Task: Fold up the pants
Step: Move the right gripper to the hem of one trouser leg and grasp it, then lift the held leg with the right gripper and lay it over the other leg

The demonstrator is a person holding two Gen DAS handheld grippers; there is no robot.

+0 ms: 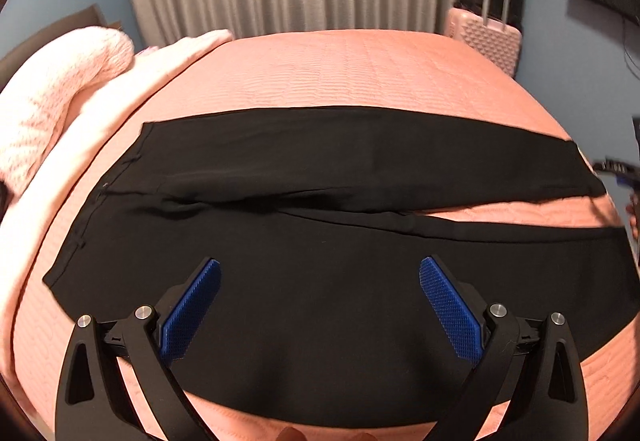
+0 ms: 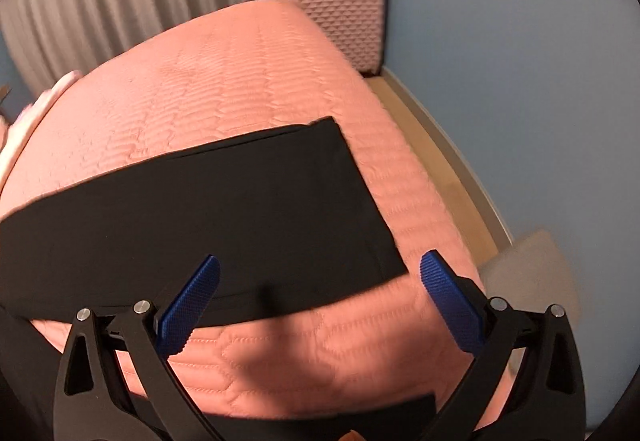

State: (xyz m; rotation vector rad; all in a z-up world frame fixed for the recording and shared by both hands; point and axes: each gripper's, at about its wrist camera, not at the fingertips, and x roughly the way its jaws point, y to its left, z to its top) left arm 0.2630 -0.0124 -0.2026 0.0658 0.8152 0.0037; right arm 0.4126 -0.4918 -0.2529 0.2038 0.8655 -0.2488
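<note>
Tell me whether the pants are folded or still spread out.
Spread out. The black pants lie flat on the pink bedspread, both legs side by side, a gap showing between them.

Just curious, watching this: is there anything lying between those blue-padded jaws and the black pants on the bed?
Nothing visible. The left gripper hangs open right over the black pants, which lie flat on the pink bedspread. The right gripper is open above the leg ends. The suitcase stands off the bed.
</note>
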